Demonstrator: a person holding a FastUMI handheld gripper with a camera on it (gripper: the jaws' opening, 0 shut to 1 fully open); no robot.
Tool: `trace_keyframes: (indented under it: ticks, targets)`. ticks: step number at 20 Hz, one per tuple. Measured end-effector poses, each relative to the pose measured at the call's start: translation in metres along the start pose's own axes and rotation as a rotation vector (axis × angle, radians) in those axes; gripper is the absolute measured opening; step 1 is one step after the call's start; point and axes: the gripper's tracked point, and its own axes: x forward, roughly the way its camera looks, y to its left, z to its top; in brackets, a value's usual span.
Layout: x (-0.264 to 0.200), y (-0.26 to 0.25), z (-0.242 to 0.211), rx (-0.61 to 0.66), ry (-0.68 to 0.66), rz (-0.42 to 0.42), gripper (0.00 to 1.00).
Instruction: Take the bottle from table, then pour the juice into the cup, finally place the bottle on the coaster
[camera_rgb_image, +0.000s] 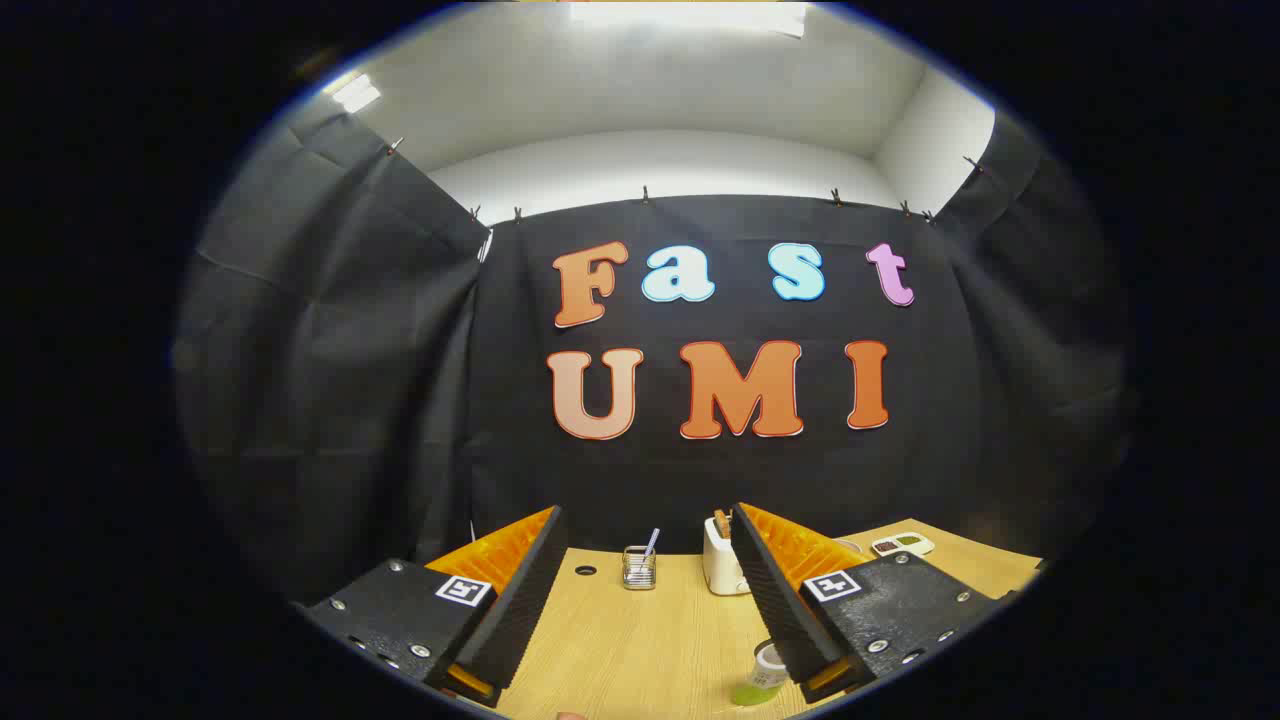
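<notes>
Fingers of my tool stand wide apart above the wooden bench, and they hold nothing; between them I see only bare wood. Nearest to me, just beside the inner face of my right finger and low at its base, stands the bottle. It is small and clear, with a pale band around its upper part and green juice in its lower part. The finger hides its right side, so I cannot tell if they touch.

Further ahead, beyond the fingertips, a small glass holder stands on the bench with a thin stick or straw leaning in it. To the right of it, close to the tip of my right finger, there is a white toaster with something brown standing in its slot. A small dark round hole lies in the bench to the left of the holder. Far to the right, beyond my right finger, a flat white tray with dark patches lies on the bench. Behind all hangs the black cloth wall.
</notes>
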Motion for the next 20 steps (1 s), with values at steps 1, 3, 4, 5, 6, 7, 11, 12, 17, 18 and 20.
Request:
trace_keyframes:
  ticks: [1,3,4,5,6,7,11,12,17,18,20]
  targets:
    - [0.0,0.001,0.0,0.003,0.0,0.002,0.97]
    - [0.002,0.0,0.003,0.001,-0.003,-0.003,0.98]
    - [0.003,-0.002,0.005,0.001,-0.001,-0.006,0.98]
    - [0.003,-0.004,0.005,0.006,0.0,-0.014,0.98]
    - [0.003,-0.008,0.005,0.013,0.005,-0.022,0.97]
    - [0.004,-0.009,0.005,0.018,0.011,-0.03,0.97]
    - [0.006,-0.026,0.005,-0.003,0.025,-0.081,0.98]
    - [0.006,-0.028,0.005,-0.008,0.028,-0.09,0.98]
    - [0.011,-0.035,-0.001,-0.001,0.046,-0.101,0.98]
    - [0.012,-0.038,-0.005,0.0,0.055,-0.107,0.98]
    - [0.013,-0.047,-0.01,-0.009,0.067,-0.129,0.98]
